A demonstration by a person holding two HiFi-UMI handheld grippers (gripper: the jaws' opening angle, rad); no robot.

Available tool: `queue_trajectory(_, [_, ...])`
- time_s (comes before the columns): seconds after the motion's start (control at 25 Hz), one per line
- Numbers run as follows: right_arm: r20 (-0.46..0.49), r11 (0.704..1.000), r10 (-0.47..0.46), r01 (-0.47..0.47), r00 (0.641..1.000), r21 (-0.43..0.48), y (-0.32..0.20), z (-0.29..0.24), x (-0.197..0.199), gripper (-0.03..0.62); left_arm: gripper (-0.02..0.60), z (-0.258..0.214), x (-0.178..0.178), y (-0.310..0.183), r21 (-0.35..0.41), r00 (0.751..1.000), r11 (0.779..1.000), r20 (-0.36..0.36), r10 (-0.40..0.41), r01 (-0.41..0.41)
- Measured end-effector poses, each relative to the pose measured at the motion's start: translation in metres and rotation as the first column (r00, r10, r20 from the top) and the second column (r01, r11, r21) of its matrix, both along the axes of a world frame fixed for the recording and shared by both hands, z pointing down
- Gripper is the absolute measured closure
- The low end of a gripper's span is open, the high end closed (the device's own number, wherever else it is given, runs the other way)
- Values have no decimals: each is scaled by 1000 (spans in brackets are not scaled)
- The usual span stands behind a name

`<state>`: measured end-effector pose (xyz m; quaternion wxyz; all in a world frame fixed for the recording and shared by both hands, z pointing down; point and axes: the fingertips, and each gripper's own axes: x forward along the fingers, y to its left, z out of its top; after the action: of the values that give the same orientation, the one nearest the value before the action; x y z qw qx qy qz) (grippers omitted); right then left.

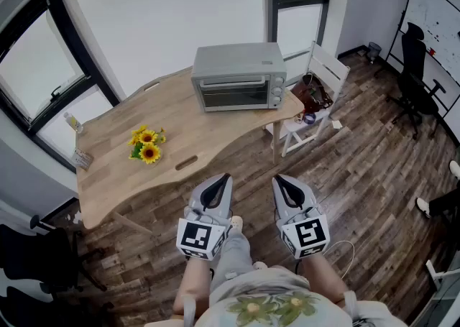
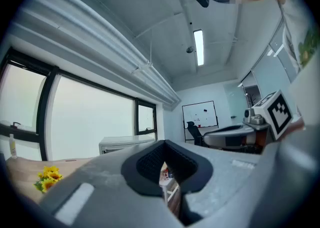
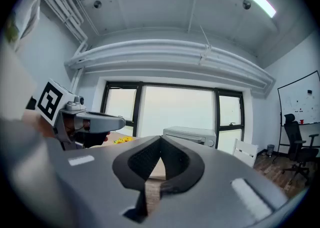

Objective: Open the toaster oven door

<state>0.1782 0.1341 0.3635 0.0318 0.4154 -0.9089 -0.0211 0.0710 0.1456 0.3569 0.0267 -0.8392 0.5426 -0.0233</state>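
At the left of the light wooden table (image 1: 180, 121), a small bunch of yellow sunflowers (image 1: 146, 145) lies flat, well clear of any path to the oven, so it needs no care. The grey left gripper (image 1: 220, 178) hangs low in front of the person's body, short of the table's near edge. Its own view shows its dark pads (image 2: 150, 164) pressed together on nothing.

The silver box-shaped toaster oven (image 1: 239, 76) stands at the far edge of the table before the window. Its glass door is shut and faces the person, with knobs down its right side. The grey right gripper (image 1: 282, 180) sits just beside the left one, its jaws likewise together and empty. Right of the table stands a white wooden chair (image 1: 327, 68).

The step in hand looks like the approach, since neither gripper is near the door. To do it well, one gripper should spread its jaws before arriving and come in level at the bar along the door's top edge. It should close near the bar's middle so the door does not twist. That handle is too small here to judge its shape for certain. The door is probably hinged at the bottom, so the pull should arc outward, then down. The oven may slide forward, so the other gripper, kept closed, could press on its top.
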Motion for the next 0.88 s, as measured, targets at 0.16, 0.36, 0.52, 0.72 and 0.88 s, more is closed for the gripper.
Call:
queue_trajectory(0.16, [-39, 999, -4, 5, 999, 38, -27, 0, -13, 594, 578, 0, -13, -26, 9, 1000, 1000, 23, 5, -6])
queue_trajectory(0.36, [-67, 999, -33, 35, 997, 33, -60, -1, -32, 546, 529, 5, -28, -63, -28, 999, 999, 42, 33, -31])
queue_trajectory(0.52, [-105, 998, -38, 42, 994, 35, -89, -2, -46, 483, 441, 3, -41, -92, -26, 996, 998, 68, 57, -55])
queue_trajectory(0.72, [-142, 998, -19, 26, 990, 54, -121, -7, -60, 450, 336, -1, -60, -126, -5, 992, 997, 99, 74, -74])
queue_trajectory(0.88, [-174, 999, -15, 23, 985, 45, -144, -6, -70, 425, 322, -2, -70, -153, -10, 984, 995, 151, 98, -97])
